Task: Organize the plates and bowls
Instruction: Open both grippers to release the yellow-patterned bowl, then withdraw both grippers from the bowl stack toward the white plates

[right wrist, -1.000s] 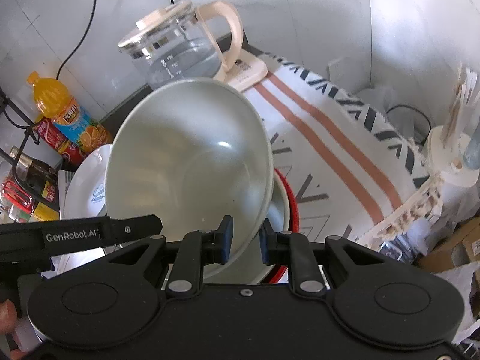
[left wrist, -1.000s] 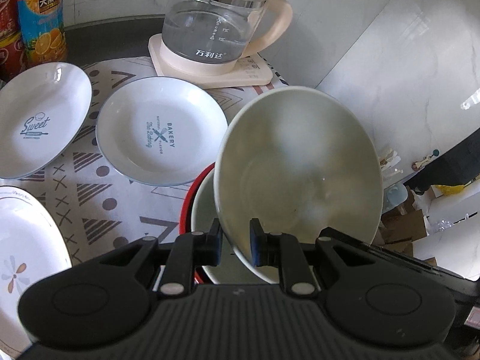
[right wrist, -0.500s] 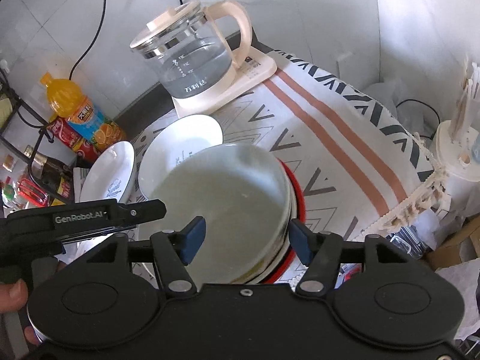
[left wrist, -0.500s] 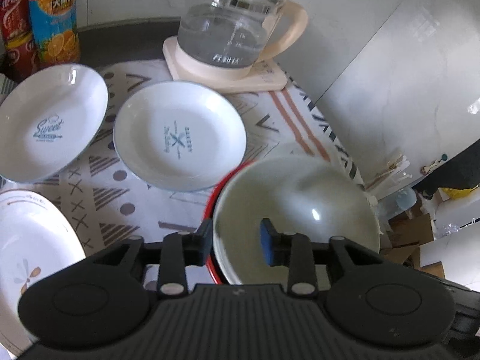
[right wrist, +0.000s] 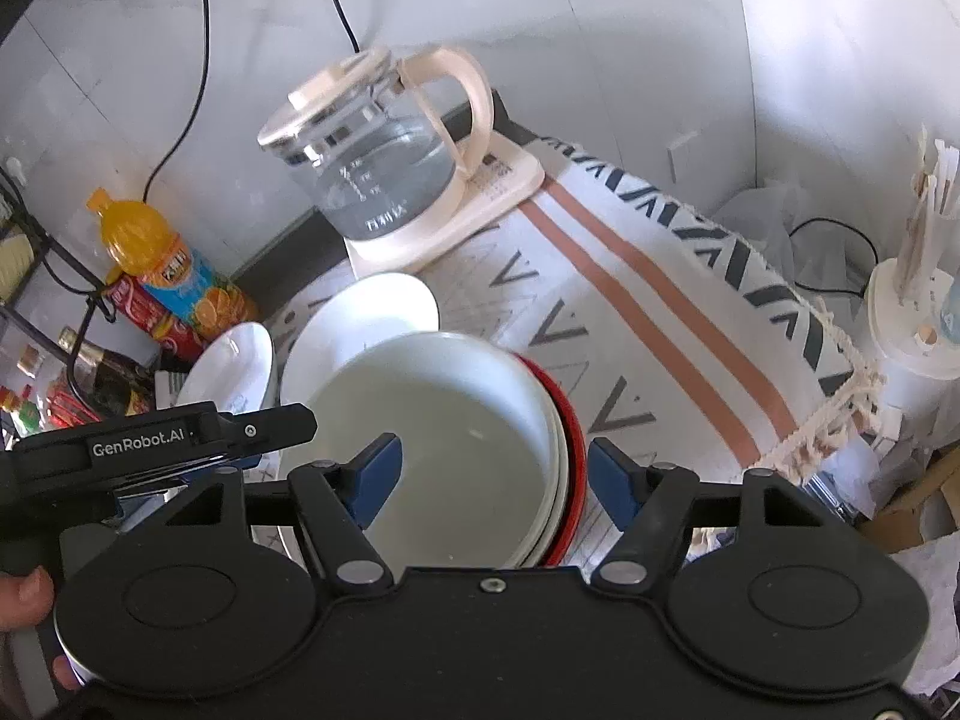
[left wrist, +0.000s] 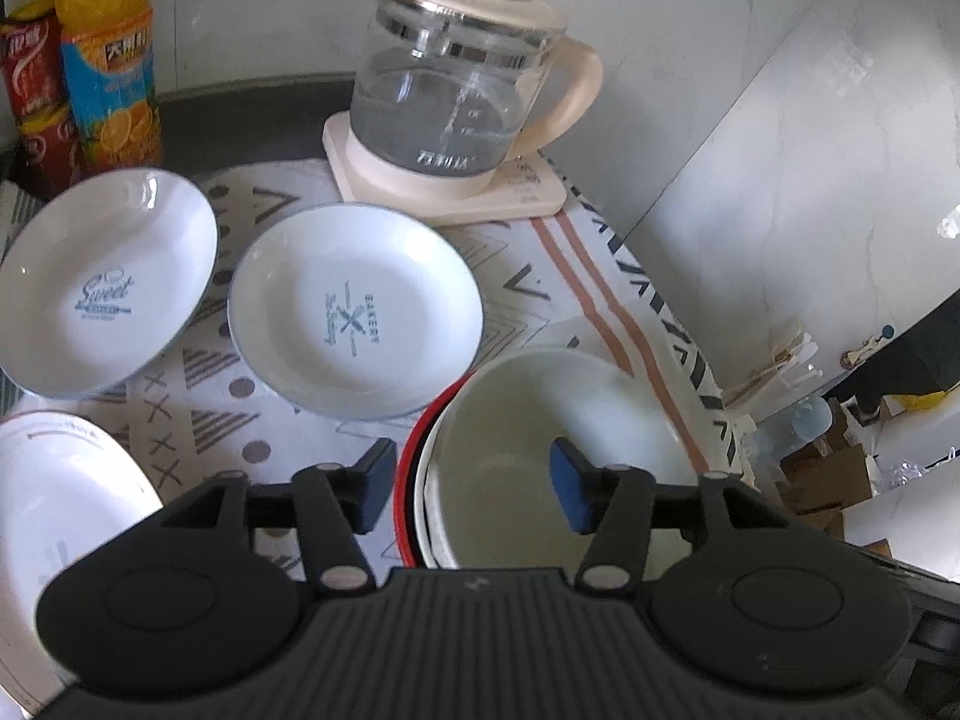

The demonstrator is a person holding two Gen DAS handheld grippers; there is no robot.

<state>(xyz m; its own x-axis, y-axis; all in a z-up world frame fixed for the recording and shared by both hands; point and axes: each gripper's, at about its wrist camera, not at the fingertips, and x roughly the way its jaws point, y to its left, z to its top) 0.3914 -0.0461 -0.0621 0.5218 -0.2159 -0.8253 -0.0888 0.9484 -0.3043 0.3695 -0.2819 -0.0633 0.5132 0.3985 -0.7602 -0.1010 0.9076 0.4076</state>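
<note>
A white bowl (left wrist: 558, 420) (right wrist: 444, 420) sits nested on top of a stack whose lowest bowl has a red rim (left wrist: 414, 462) (right wrist: 573, 420), at the near right of the patterned cloth. My left gripper (left wrist: 472, 480) hangs over the bowl's near rim, its jaws opening, pads clear of the rim. My right gripper (right wrist: 497, 468) straddles the stack's other side, its jaws also opening and touching nothing. Three white plates lie apart on the cloth: a "Bakery" plate (left wrist: 354, 324) (right wrist: 366, 312), a "Sweet" plate (left wrist: 102, 288) (right wrist: 234, 360) and a flowered plate (left wrist: 60, 498).
A glass kettle (left wrist: 456, 90) (right wrist: 372, 168) on its cream base stands at the back. Juice bottle (left wrist: 108, 60) and cans at back left. The cloth's fringed edge (right wrist: 828, 420) marks the table's right side, with a white stand (right wrist: 912, 330) beyond. A person's fingers (right wrist: 24, 594) show at the lower left.
Both grippers were shut on the tilted white bowl. It has gone down level into the stack, and both pairs of jaws have opened off its rim.
</note>
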